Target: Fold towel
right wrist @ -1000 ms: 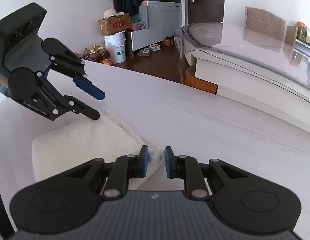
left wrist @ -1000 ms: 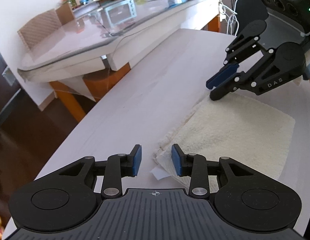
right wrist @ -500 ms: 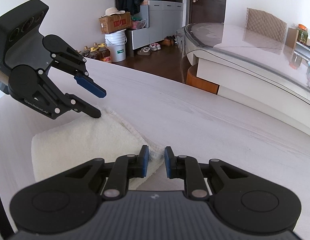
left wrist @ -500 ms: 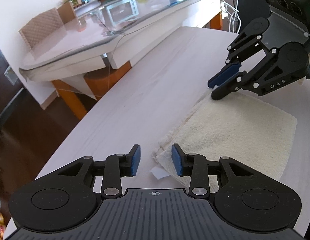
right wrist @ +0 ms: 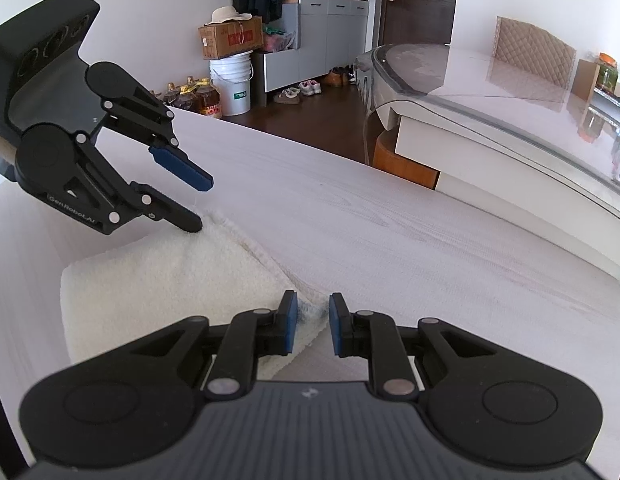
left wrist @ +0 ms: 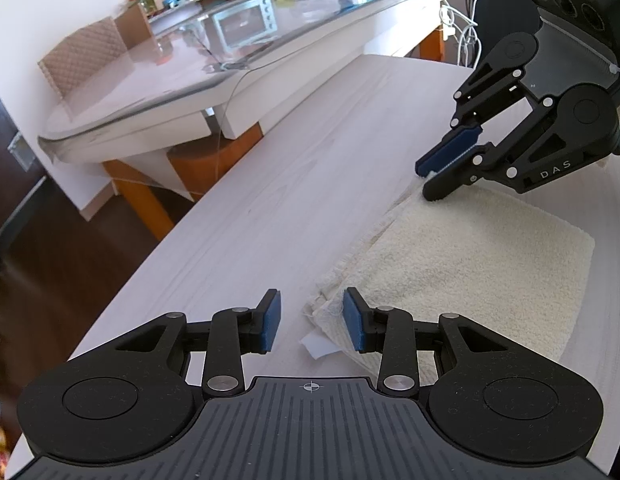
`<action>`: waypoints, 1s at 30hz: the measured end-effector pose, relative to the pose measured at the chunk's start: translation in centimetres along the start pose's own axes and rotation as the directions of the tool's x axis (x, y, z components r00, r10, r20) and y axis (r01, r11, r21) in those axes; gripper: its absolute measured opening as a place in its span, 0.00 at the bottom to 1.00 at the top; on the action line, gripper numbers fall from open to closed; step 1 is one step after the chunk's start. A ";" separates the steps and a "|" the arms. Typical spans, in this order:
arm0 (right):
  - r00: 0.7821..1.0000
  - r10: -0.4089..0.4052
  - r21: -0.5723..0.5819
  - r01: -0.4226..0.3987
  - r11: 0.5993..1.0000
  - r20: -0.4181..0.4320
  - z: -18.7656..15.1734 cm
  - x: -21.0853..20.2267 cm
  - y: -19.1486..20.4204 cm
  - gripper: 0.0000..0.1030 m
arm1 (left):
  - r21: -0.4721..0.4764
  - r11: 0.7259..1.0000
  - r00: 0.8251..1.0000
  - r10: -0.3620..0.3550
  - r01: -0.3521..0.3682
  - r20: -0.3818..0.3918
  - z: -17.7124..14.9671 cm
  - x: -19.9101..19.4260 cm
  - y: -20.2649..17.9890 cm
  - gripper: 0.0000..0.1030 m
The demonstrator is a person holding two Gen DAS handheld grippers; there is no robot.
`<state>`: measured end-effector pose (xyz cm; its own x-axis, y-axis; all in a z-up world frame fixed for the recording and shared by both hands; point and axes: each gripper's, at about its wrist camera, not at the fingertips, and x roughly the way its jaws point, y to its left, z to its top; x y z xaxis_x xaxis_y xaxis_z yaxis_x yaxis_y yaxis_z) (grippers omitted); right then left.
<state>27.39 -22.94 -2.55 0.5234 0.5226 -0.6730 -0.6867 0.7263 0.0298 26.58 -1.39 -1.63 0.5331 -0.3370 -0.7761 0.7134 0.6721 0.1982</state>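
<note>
Cream towel [left wrist: 478,264]: lies flat on the pale wood-grain surface [left wrist: 269,208], already doubled into a thick rectangle. Its layered, frayed edges face the far side of the surface.
Towel location: between the two tools, with one short end toward each.
Left tool [left wrist: 312,320]: jaws stand clearly apart and hold nothing. One pad hangs over the near corner of the towel and the other over bare surface, so the corner sits at the mouth of the gap.
Right tool [right wrist: 313,322]: jaws are set to a narrow gap and the opposite corner of the towel lies in it. From the left wrist view a sliver of cloth shows at the fingertips. Whether the pads actually press on the cloth cannot be told.
Tool attitude: both point steeply down at the layered edge, one at each corner. This suits a two-point lift, which keeps the edge straight.
White tag [left wrist: 320,346]: pokes out from under the corner by the left tool. It marks the bottom layer.
Step in hand (judgement): securing both corners ahead of the next fold. The left side is not yet gripped.
Next move calls for (judgement): closing on all layers at once, then carrying the edge across evenly.
Risk (judgement): catching only the top layer would pull the stack apart.
Surroundings: glass-topped table [left wrist: 229,60] stands well apart, clear of the work.
</note>
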 end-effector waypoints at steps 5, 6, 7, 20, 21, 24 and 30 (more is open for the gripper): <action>0.999 0.019 0.065 -0.021 0.998 0.040 0.1 -1.5 -0.6 0.20 | -0.031 0.999 1.000 0.013 -0.012 0.020 -0.3 -0.6 0.2 0.52; 0.999 0.021 0.065 -0.024 0.998 0.041 0.1 -1.8 -0.5 0.20 | -0.047 0.999 0.999 0.022 -0.020 0.033 -0.6 -1.2 0.3 0.52; 0.999 0.024 0.066 -0.027 0.997 0.042 -0.1 -2.3 -0.4 0.20 | -0.063 0.998 0.998 0.034 -0.031 0.052 -1.0 -2.1 0.2 0.52; 0.989 0.139 -0.068 -0.142 0.988 -0.040 -4.4 -5.6 6.8 0.19 | -0.140 0.989 0.992 0.056 -0.040 0.113 -5.5 -5.4 -6.2 0.53; 0.990 0.138 -0.063 -0.141 0.988 -0.040 -4.5 -5.4 6.6 0.19 | -0.149 0.988 0.992 0.061 -0.044 0.111 -5.6 -5.2 -6.5 0.53; 0.991 0.129 -0.044 -0.130 0.991 -0.028 -4.3 -4.8 5.6 0.19 | -0.183 0.982 0.990 0.075 -0.052 0.118 -5.8 -5.1 -6.9 0.53; 0.996 0.091 -0.007 -0.091 0.996 0.011 -3.9 -5.8 5.6 0.30 | -0.289 0.952 0.982 0.143 -0.103 0.122 -5.7 -5.7 -7.3 0.73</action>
<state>18.58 -23.67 -1.34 0.4642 0.5916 -0.6591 -0.7353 0.6723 0.0856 15.77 -0.58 -2.06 0.6812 -0.3151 -0.6608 0.4926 0.8650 0.0954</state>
